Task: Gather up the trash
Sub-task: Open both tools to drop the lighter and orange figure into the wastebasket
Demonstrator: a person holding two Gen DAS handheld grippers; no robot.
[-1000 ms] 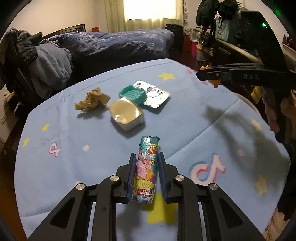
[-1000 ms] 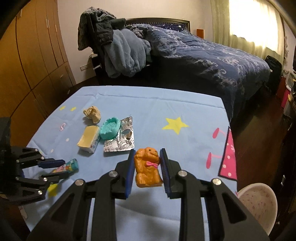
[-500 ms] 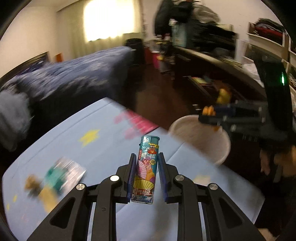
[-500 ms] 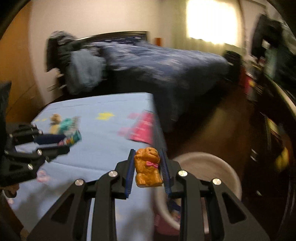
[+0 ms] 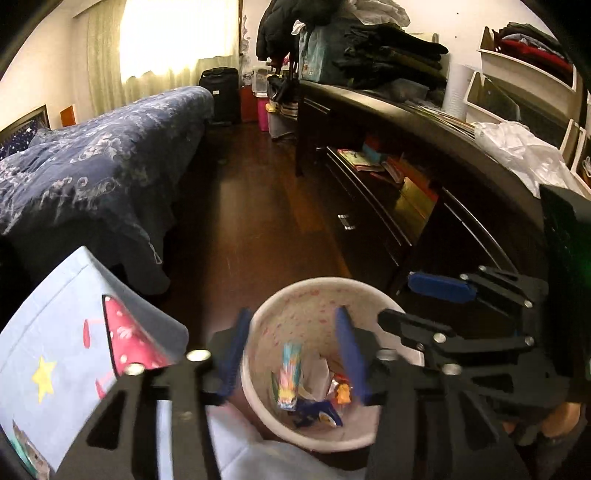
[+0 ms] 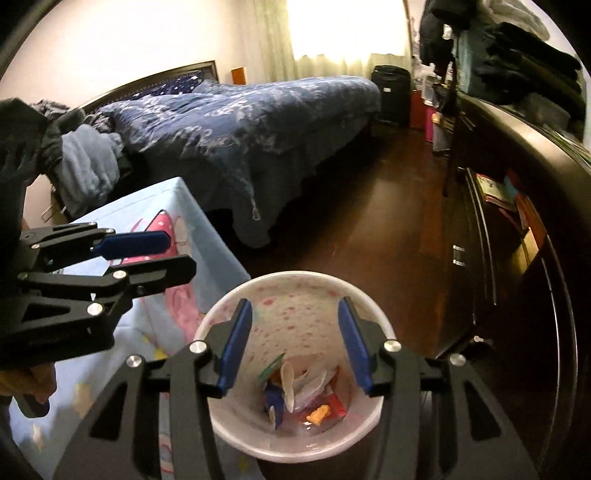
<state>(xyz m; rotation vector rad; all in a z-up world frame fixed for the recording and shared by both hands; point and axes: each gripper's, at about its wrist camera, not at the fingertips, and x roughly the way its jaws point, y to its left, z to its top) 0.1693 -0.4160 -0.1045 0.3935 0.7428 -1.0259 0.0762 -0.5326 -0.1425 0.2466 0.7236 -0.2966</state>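
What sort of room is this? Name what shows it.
A lived-in bedroom, most likely: a bed under a blue quilt, a dark dresser piled with folded clothes, and a curtained window. Both grippers hang open over a bin.

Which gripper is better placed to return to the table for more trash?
Left, probably: the left gripper hangs open beside the table edge; the right gripper, also open, is over the bin, farther off.
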